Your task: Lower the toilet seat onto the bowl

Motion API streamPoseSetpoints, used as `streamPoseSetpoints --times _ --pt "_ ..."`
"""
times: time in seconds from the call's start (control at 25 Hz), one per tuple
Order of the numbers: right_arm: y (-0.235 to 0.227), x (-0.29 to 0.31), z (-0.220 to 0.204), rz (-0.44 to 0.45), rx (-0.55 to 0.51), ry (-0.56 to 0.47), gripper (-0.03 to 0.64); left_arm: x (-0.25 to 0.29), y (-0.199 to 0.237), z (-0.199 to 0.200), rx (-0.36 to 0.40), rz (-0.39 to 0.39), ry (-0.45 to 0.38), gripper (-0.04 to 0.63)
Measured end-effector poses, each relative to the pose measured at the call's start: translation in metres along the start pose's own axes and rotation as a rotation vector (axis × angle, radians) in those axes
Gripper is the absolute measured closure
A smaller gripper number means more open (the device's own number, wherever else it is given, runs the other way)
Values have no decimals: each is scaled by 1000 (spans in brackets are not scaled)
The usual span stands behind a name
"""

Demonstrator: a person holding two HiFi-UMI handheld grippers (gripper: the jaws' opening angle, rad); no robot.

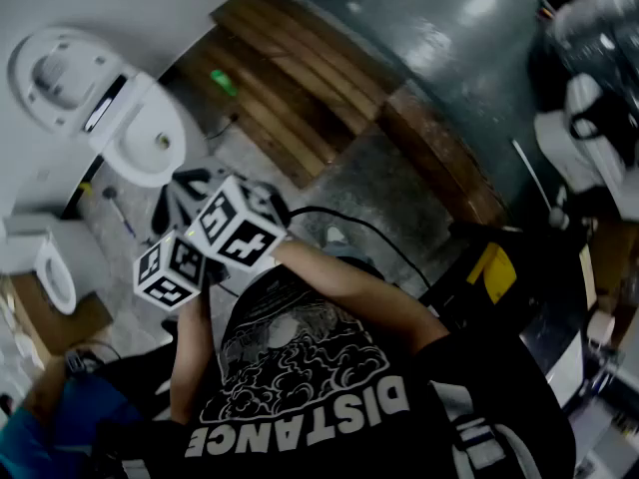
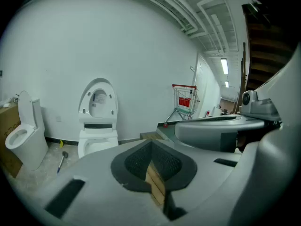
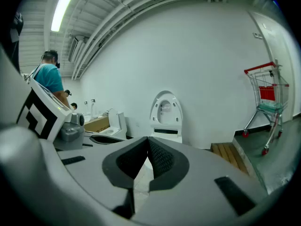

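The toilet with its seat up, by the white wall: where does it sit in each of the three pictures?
Head view: the toilet with raised seat is at upper left, seen from above.
Left gripper view: left of centre, against the white wall.
Right gripper view: near the middle, against the same wall.
Shared landmark: the second toilet, which stands next to it in all three views.
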State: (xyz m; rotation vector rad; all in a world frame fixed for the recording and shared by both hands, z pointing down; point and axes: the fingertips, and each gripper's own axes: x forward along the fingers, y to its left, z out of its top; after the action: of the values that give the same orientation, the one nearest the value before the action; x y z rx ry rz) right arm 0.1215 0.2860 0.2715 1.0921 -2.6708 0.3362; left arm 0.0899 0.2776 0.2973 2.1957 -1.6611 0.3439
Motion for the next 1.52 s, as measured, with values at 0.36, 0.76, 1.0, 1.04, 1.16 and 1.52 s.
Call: streamPoseSetpoints --times 0.36,0.76,1.0,1.04,1.16,1.52 --pt "-71 101 45 -259 57 56 598 102 46 57 20 -255 26 583" --pt "-40 132 42 -215 76 75 595 84 91 53 -28 -209 18 583" --pt "-21 154 46 -223 77 88 596 78 120 57 -44 -224 14 583" --pt "-18 158 47 -226 74 91 595 77 124 58 -45 -229 12 583" --pt "-10 168 51 -234 66 94 595 76 138 60 -51 -239 7 583" --pt "-2 195 55 -234 65 95 595 84 162 64 -60 -248 8 583"
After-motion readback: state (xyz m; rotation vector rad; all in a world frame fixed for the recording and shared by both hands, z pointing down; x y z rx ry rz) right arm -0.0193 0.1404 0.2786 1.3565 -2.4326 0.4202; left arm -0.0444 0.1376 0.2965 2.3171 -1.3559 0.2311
